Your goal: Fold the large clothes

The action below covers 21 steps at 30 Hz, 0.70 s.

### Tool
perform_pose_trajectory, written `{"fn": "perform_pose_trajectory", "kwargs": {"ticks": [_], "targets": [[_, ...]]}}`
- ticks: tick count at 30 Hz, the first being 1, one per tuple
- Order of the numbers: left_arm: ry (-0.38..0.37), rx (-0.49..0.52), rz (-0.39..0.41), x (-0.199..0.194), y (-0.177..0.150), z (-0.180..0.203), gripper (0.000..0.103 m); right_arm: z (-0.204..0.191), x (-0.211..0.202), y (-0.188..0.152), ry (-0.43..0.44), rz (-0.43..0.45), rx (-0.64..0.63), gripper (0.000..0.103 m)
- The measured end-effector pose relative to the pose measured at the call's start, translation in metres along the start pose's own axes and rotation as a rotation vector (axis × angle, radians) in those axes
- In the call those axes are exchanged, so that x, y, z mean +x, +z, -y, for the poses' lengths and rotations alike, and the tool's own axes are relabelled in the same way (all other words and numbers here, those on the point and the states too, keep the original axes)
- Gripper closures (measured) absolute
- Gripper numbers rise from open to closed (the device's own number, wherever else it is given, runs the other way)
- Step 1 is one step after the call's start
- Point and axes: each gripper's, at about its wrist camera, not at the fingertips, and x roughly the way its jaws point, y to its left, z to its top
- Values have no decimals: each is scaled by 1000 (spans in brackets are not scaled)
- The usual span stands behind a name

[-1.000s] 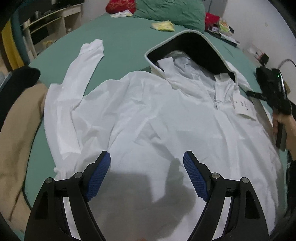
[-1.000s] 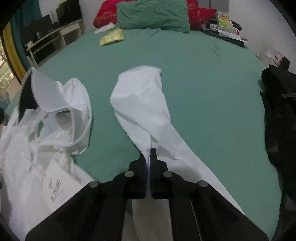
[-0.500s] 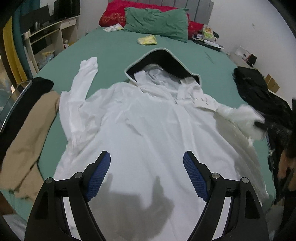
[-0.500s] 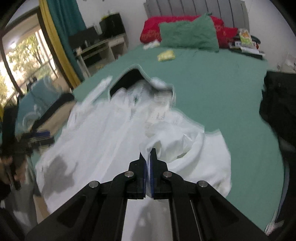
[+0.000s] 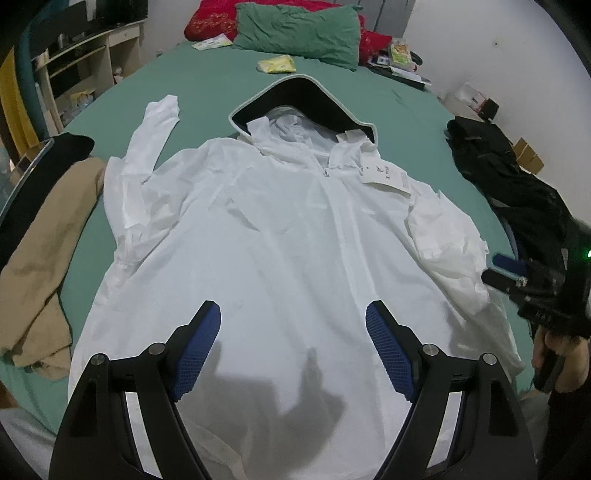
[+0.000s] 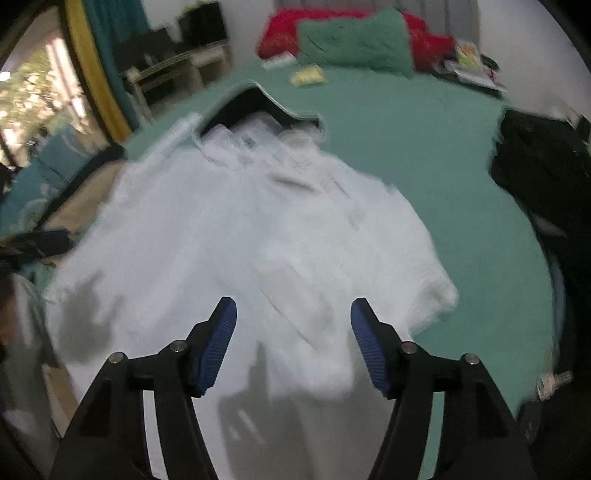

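Right sleeve of the thin white hooded jacket [image 5: 280, 236] got hauled in off the green sheet since a second ago and now sits bunched on the jacket's right shoulder; the right gripper [image 6: 293, 343] had it pinched then, but its jaws have just been opening and stand wide with nothing between them, hovering over the fabric. Jacket lies front up across the middle of the green bed [image 5: 207, 92], dark-lined hood [image 5: 303, 99] pointing at the pillows, left sleeve stretched out flat, white paper tag [image 5: 386, 177] near the collar; left gripper [image 5: 293, 354] hangs over the hem, blue pads far apart, holding nothing. Tan garment [image 5: 40, 251] on the left edge; black clothes [image 5: 509, 184] on the right; green pillow [image 5: 299, 29] at the head.
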Motion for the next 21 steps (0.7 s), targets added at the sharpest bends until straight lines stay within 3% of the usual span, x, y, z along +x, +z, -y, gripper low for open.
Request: {"fn": "perform_pose_trajectory", "kwargs": {"ticks": [5, 7, 9, 11, 12, 16, 19, 21], "targets": [[-37, 51, -1, 11, 11, -10, 19, -6, 54, 27, 33, -85, 58, 38], [-50, 76, -8, 16, 15, -14, 19, 0, 81, 32, -56, -113, 75, 38], [-61, 94, -14, 21, 18, -19, 19, 9, 108, 38, -82, -135, 100, 42], [-81, 101, -16, 24, 20, -28, 19, 11, 116, 45, -92, -114, 91, 99], [-90, 99, -14, 24, 22, -32, 19, 11, 112, 53, -97, -85, 92, 99], [-101, 67, 14, 21, 30, -58, 19, -15, 73, 98, 31, 83, -10, 99], [-83, 18, 36, 17, 39, -81, 19, -54, 50, 134, 281, 215, -195, 99], [-58, -6, 57, 12, 44, -92, 19, -78, 52, 152, 456, 206, -283, 98]]}}
